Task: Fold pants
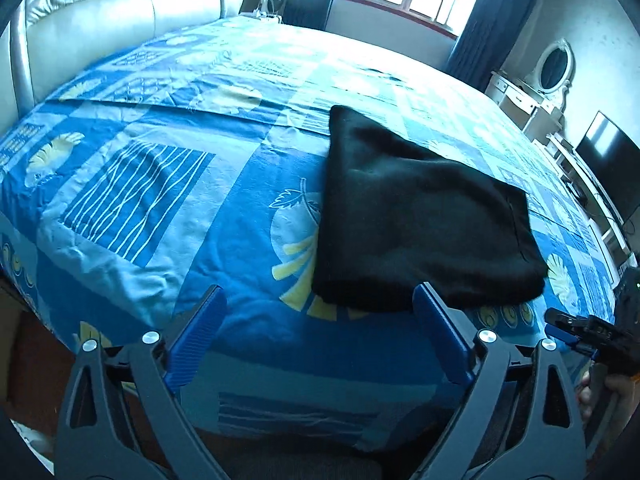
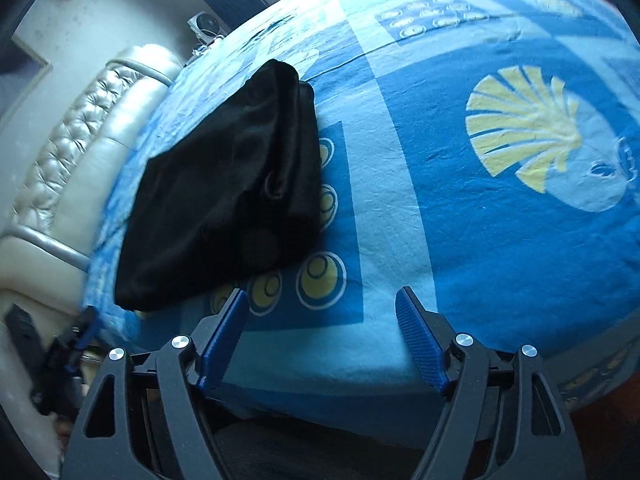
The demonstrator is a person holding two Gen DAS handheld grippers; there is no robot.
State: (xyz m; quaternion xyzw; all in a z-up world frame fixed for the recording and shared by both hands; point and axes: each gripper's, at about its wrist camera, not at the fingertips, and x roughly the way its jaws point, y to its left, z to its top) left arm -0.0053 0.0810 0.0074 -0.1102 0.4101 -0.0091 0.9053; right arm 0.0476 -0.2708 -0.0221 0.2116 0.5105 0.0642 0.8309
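One pair of black pants is lying folded into a compact stack on the blue patterned bedspread, near its front edge. Two grippers: left gripper and right gripper are both hovering spread wide, gripping nothing. Fold layers are hard to make out.

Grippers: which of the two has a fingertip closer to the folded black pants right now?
The left gripper: its right fingertip overlaps the near edge of the pants. The right gripper sits beside them, over bare bedsheet.
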